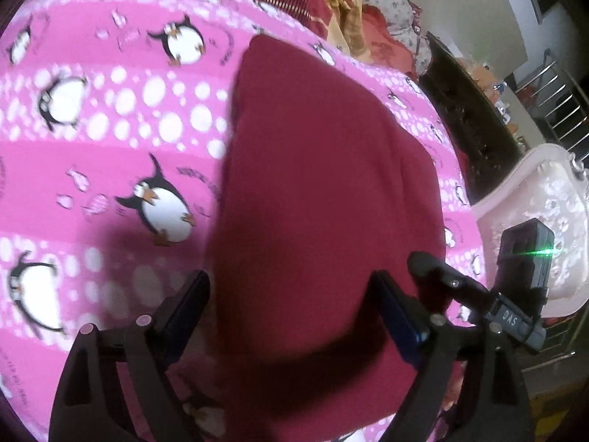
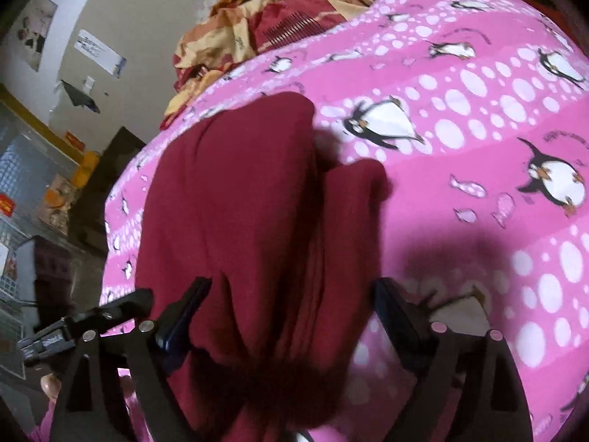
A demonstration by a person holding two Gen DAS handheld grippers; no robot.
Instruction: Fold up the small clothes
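Maroon knit garment is lying on the pink penguin blanket, reaching forward from between both claws. We are holding the left gripper spread wide, its fingers straddling the near hem; the cloth is passing between them, and blur is keeping us from telling whether either pad is touching it. We are holding the right gripper equally spread, astride a bunched, ridged part of the garment. To fold cleanly, we are advising closing both claws on the near edge at matching points, lifting together, and carrying the hem forward, keeping the cloth taut so the ridges ahead of the right claw flatten.
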